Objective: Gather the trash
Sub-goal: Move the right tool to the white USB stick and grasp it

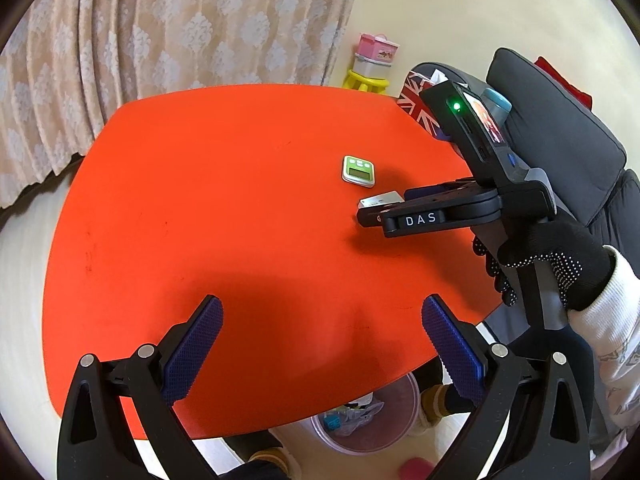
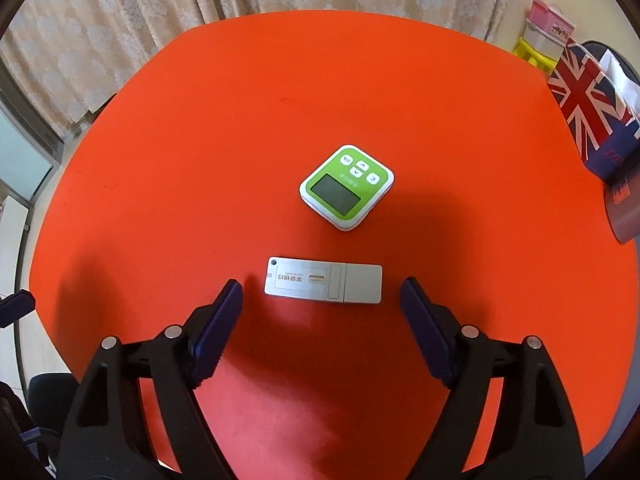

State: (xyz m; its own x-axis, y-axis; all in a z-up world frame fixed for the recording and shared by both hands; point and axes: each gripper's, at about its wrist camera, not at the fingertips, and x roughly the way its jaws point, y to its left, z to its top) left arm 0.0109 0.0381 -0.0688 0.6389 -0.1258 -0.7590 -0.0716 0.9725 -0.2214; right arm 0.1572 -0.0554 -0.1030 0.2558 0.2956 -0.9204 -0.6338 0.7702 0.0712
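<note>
Left tool (image 1: 322,316) gapes empty over the bare near worktop (image 1: 200,200), while the right tool (image 2: 322,294) hangs released just short of the silver stick (image 2: 323,283) — light, rigid, slick, lying flat — best pinched across its long edges.

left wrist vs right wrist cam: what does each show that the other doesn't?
Left wrist only: the right hand-held gripper from the side, with the gloved hand holding it; the bin on the floor under the table; the left hand-held gripper, open over bare table.

Right wrist only: the silver stick in full, lying flat with the open fingers either side, not touching; the window at left.

Both: orange table, green timer, flag bag, curtain, yellow stool.
</note>
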